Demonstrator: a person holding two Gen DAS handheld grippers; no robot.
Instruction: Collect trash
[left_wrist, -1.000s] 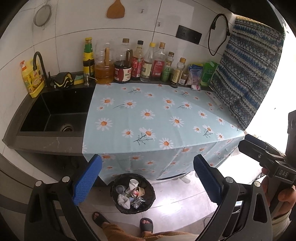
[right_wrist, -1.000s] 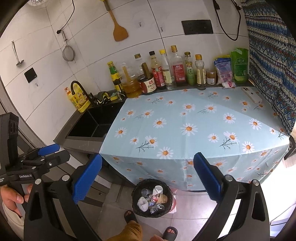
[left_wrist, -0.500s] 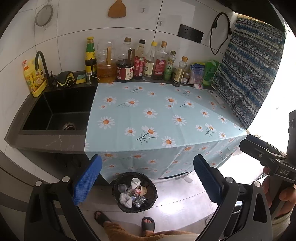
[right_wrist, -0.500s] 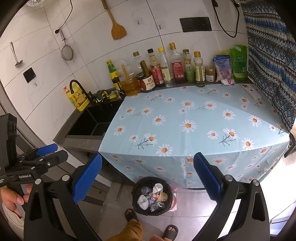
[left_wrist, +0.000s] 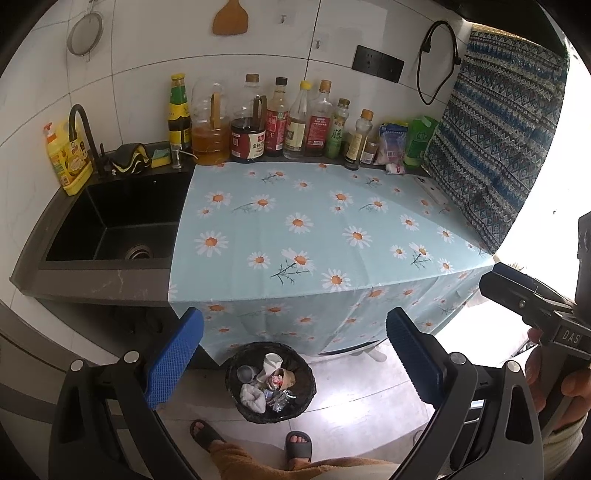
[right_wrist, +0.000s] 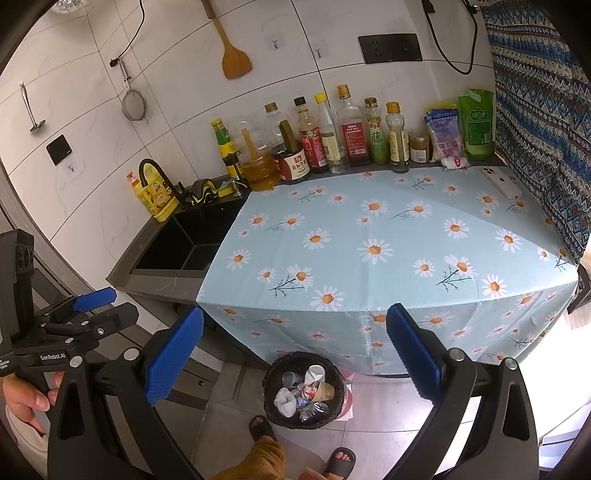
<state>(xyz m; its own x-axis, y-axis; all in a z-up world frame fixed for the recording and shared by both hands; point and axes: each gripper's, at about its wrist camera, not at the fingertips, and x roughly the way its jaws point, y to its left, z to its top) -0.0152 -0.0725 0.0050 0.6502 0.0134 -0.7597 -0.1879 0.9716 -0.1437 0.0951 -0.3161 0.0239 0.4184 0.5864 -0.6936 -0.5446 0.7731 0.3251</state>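
Both grippers gape empty at the bottom of their frames: the left gripper and right gripper hold nothing between their blue pads. Against a second ago each view sits slightly lower, the counter and bottles having slid down the frame. The bin stands on the floor at lower centre, holding cups, crumpled paper and wrappers. The cloth above carries a phone at upper right.

White tiled wall at 12 o'clock; black sink at 9; daisy-clothed tabletop centre; patterned curtain at 2.
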